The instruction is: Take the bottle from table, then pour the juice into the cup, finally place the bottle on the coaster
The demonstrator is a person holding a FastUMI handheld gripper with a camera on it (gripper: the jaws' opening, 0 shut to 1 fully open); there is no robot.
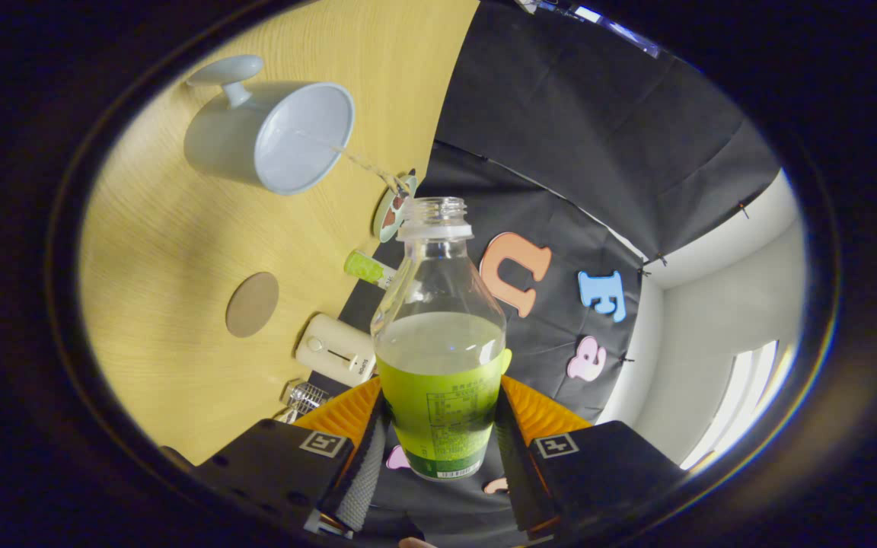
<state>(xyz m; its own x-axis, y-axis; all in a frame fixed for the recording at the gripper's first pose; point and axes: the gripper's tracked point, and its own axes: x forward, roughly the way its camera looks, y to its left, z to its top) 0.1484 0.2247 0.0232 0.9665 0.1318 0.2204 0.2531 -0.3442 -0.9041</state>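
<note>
The clear plastic bottle with a green label (438, 358) is pinched between the 2 fingers of the gripper (438, 449), tilted toward the pale blue ceramic cup (271, 133) on the light wooden table (157, 251), beside a round brown coaster (253, 304).

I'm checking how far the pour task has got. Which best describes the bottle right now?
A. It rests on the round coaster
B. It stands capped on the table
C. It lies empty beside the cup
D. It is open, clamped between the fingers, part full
D: the bottle has no cap and liquid partway up, and both fingers of the hand-held gripper press its labelled sides.
</note>
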